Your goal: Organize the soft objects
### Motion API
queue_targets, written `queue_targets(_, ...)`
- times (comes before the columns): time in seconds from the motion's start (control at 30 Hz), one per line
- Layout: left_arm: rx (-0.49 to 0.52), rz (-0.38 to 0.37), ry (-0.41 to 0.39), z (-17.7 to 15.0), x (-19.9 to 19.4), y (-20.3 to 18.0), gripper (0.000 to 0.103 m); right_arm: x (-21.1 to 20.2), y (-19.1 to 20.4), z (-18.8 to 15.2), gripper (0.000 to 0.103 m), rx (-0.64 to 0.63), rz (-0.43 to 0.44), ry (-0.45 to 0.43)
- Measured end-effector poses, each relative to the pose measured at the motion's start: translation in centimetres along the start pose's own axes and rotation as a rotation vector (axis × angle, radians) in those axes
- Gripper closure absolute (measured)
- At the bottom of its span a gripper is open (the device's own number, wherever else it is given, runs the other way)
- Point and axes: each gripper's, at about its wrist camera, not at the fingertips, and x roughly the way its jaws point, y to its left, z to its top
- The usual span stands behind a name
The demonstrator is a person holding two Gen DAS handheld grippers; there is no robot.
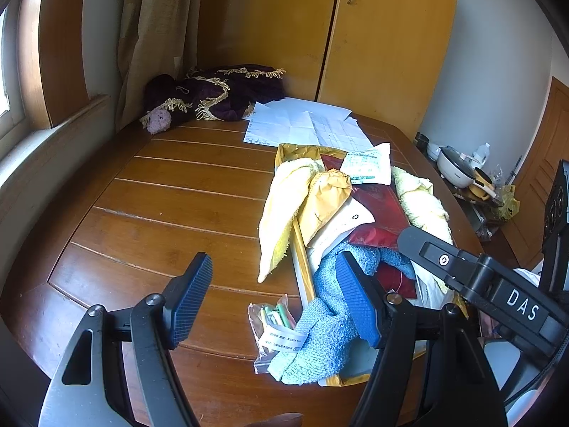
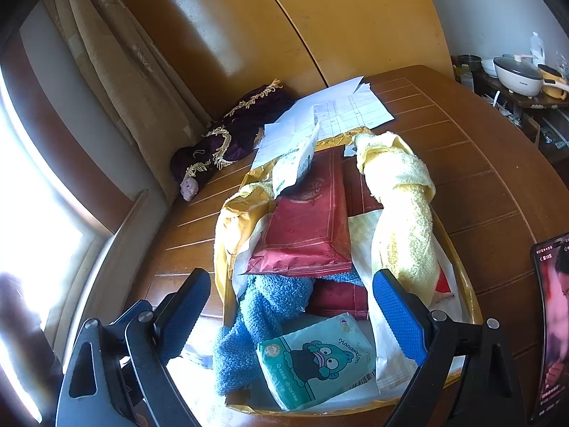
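A shallow gold box [image 2: 462, 277] on the wooden table [image 1: 160, 192] holds a heap: a blue towel [image 2: 263, 306], a yellow towel [image 2: 405, 227], red packets [image 2: 306, 227] and a green tissue pack [image 2: 316, 363]. In the left wrist view the blue towel [image 1: 320, 320] spills over the box edge onto a small plastic bag [image 1: 274, 323], and another yellow towel [image 1: 281, 213] drapes over the box's left side. My left gripper [image 1: 274, 295] is open, its right finger against the blue towel. My right gripper [image 2: 295, 309] is open above the blue towel and tissue pack, nothing held.
A dark purple fringed cloth [image 1: 220, 92] and a small lilac plush [image 1: 160, 121] lie at the table's far corner by the curtain. White papers [image 1: 306, 124] lie behind the box. A phone [image 2: 551, 320] stands at right. A side shelf holds a white cooker [image 2: 519, 74].
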Motion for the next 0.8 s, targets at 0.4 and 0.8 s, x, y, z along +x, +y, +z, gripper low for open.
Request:
queue_targets(0.4, 0.001, -0.002, 0.001, -0.01, -0.01, -0.01, 0.031, 0.12, 0.01, -0.03, 0.009, -0.002, -0.004, 0.004)
queue_targets(0.8, 0.002, -0.001, 0.003, -0.02, -0.01, -0.05, 0.031, 0.27, 0.02, -0.06, 0.009, -0.003, -0.001, 0.009)
